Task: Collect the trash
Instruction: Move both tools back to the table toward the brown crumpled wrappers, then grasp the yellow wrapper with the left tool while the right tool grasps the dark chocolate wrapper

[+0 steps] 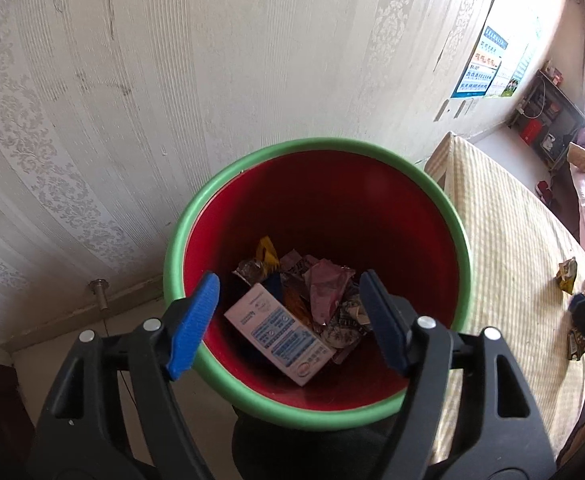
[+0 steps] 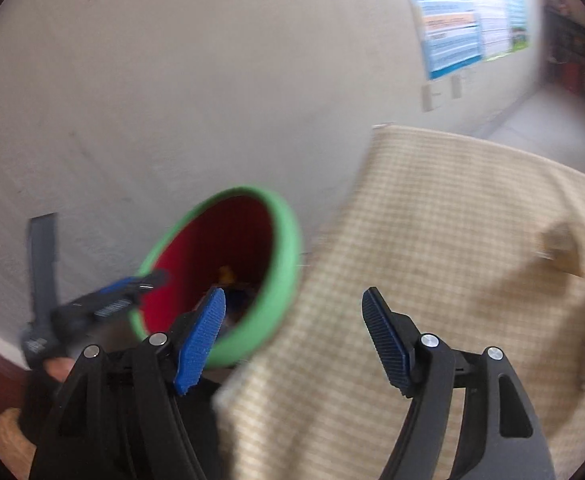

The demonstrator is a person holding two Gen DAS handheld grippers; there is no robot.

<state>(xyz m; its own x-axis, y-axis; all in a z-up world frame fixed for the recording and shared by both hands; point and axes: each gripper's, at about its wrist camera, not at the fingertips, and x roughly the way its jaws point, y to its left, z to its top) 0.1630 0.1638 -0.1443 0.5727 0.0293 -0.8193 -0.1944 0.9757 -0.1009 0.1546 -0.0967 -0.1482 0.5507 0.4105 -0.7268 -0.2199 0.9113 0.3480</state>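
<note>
Smooth plastic bin point(image 1: 432, 196) (glossy red inside), printed card carton point(image 1: 280, 336); woven checked tablecloth point(image 1: 512, 248), matt patterned wallpaper point(image 1: 132, 80)

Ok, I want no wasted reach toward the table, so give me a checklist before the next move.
1. Left gripper empty and open: ok, its jaws stand apart above the bin with nothing between them.
2. Last piece in the bin: ok, a white carton lies on crumpled wrappers inside.
3. Right gripper open and empty: ok.
4. Trash left on the table: ok, a yellow wrapper lies near its far edge.
5. Right view sharp enough to aim: not ok, it is blurred.
6. Other pieces beside that wrapper: cannot tell, they are cut off at the frame edge.
</note>
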